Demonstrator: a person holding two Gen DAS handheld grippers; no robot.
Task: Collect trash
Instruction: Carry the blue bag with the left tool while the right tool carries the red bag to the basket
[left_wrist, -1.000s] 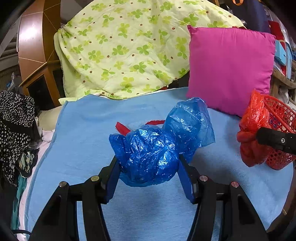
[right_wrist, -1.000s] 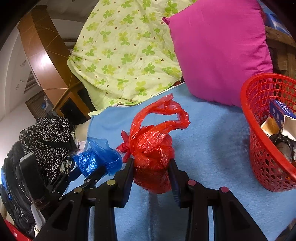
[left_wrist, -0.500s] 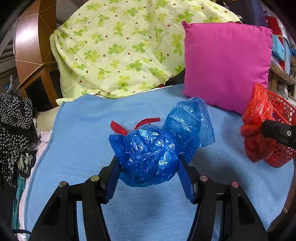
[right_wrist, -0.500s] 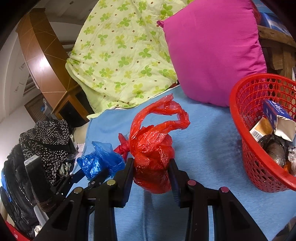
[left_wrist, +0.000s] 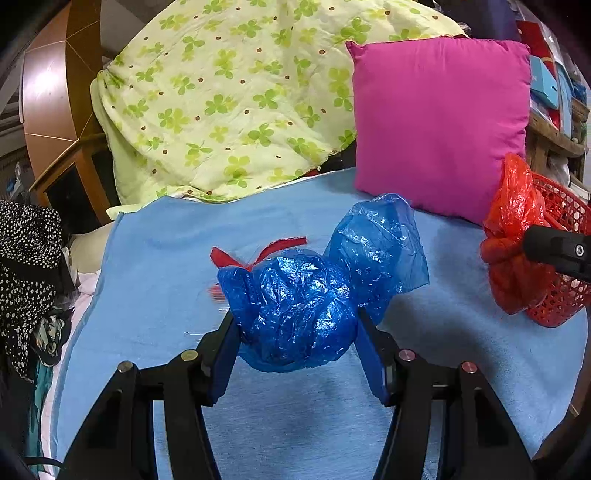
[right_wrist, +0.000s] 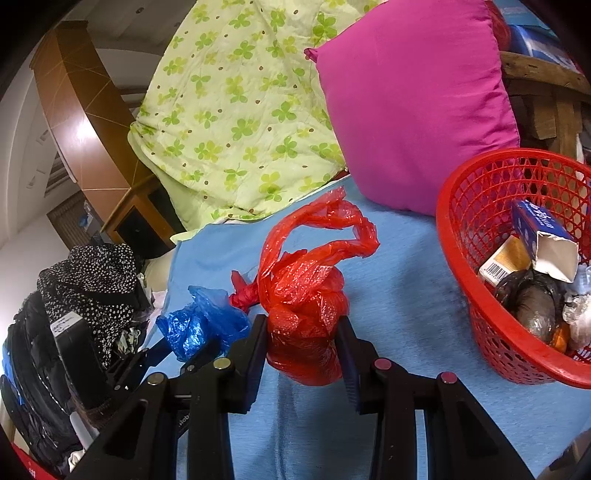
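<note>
Trash: blue bag clamped between the jaws of the left gripper, held above the bed; red bag clamped in the right gripper, just left of the basket.
Surface: light blue blanket spread over the bed.
Room: green clover-print quilt heaped at the back, pink pillow propped beside it, curved wooden headboard on the left.
Basket: red mesh basket on the blanket's right side, holding a blue carton, a barcoded box and crumpled wrappers.
Nearby: red scrap on the blanket beyond the blue bag; black dotted cloth piled off the left edge.
</note>
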